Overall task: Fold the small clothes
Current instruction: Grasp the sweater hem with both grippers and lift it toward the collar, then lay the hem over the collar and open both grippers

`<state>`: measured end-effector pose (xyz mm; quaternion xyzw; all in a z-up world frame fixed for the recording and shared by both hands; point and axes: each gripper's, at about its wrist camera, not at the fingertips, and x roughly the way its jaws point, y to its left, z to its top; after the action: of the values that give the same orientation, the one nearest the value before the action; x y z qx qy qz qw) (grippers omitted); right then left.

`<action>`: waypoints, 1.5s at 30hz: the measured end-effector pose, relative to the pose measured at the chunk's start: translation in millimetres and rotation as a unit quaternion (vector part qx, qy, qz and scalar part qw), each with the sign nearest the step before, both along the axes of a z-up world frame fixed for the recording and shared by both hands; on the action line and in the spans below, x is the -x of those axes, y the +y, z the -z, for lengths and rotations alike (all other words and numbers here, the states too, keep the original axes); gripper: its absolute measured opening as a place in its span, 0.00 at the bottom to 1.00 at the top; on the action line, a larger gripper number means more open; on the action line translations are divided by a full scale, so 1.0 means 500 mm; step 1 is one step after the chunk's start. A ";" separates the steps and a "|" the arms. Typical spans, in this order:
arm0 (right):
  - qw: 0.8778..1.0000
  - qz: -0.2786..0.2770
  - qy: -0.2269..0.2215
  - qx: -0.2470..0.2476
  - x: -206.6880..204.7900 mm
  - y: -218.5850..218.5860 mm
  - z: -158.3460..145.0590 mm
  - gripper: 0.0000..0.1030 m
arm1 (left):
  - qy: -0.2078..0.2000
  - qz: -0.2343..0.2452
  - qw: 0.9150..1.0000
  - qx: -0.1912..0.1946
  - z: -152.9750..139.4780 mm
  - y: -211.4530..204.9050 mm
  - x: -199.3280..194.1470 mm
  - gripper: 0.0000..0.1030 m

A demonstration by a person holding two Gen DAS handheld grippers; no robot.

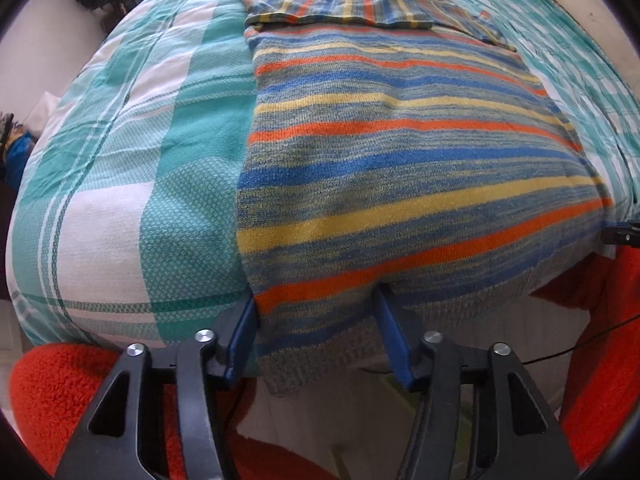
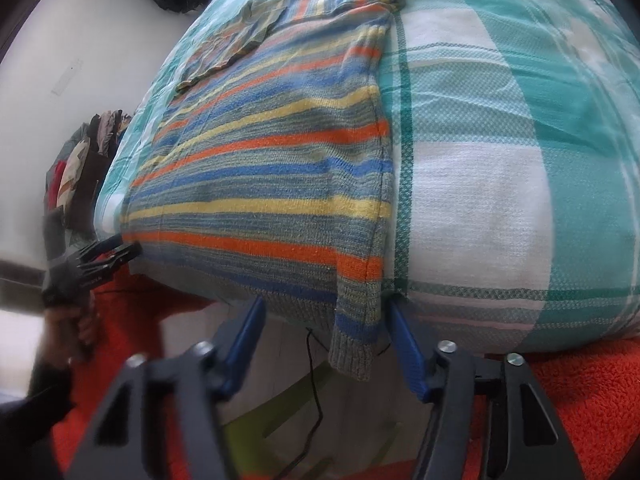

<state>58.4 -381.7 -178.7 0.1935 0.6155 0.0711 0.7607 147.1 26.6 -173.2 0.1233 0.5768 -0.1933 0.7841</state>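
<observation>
Holding left gripper (image 1: 316, 320) at sweater's (image 1: 380, 160) near-left hem corner, your blue fingers spread wide, ribbed knit hanging between them, nothing pinched. Striped sweater, coarse knit in blue, orange and yellow bands, lies flat on woven teal-and-white check bedspread (image 1: 120, 200), sleeves folded across its top. Your right gripper (image 2: 326, 320) straddles near-right corner, fingers likewise apart. Fuzzy orange blanket (image 2: 580, 380) below bed edge.
</observation>
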 end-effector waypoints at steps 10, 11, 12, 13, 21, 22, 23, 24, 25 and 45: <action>0.987 0.052 -0.074 -0.136 -0.051 -0.039 -0.088 0.07 | 0.084 -0.057 0.974 0.204 -0.102 0.047 -0.106 0.05; 0.982 0.069 -0.090 -0.154 -0.069 -0.056 -0.099 0.07 | 0.083 -0.065 0.969 0.225 -0.114 0.045 -0.143 0.05; 0.977 0.086 -0.103 -0.168 -0.096 -0.073 -0.104 0.07 | 0.078 -0.071 0.965 0.239 -0.125 0.039 -0.185 0.05; 0.973 0.099 -0.115 -0.173 -0.130 -0.087 -0.110 0.07 | 0.069 -0.073 0.964 0.245 -0.134 0.030 -0.229 0.05; 0.953 0.183 -0.163 -0.180 -0.460 -0.208 -0.119 0.07 | 0.078 -0.148 0.946 0.276 -0.088 -0.039 -0.596 0.05; 0.950 0.193 -0.160 -0.188 -0.500 -0.223 -0.107 0.07 | 0.084 -0.155 0.945 0.275 -0.074 -0.045 -0.630 0.05; 0.948 0.198 -0.156 -0.193 -0.534 -0.245 -0.098 0.07 | 0.091 -0.163 0.943 0.276 -0.060 -0.052 -0.660 0.05; 0.948 0.203 -0.150 -0.194 -0.564 -0.266 -0.086 0.07 | 0.096 -0.169 0.941 0.276 -0.047 -0.055 -0.684 0.05; 0.948 0.210 -0.143 -0.190 -0.594 -0.281 -0.072 0.07 | 0.101 -0.171 0.941 0.274 -0.037 -0.061 -0.705 0.05; 0.973 0.078 -0.194 -0.098 -0.652 -0.243 -0.107 0.34 | -0.027 -0.062 0.966 0.250 -0.097 -0.057 -0.607 0.68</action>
<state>384.3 -503.4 -125.3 0.2967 0.4298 0.1078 0.8460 450.8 -1.9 -124.7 -0.1075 0.4952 -0.2791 0.8157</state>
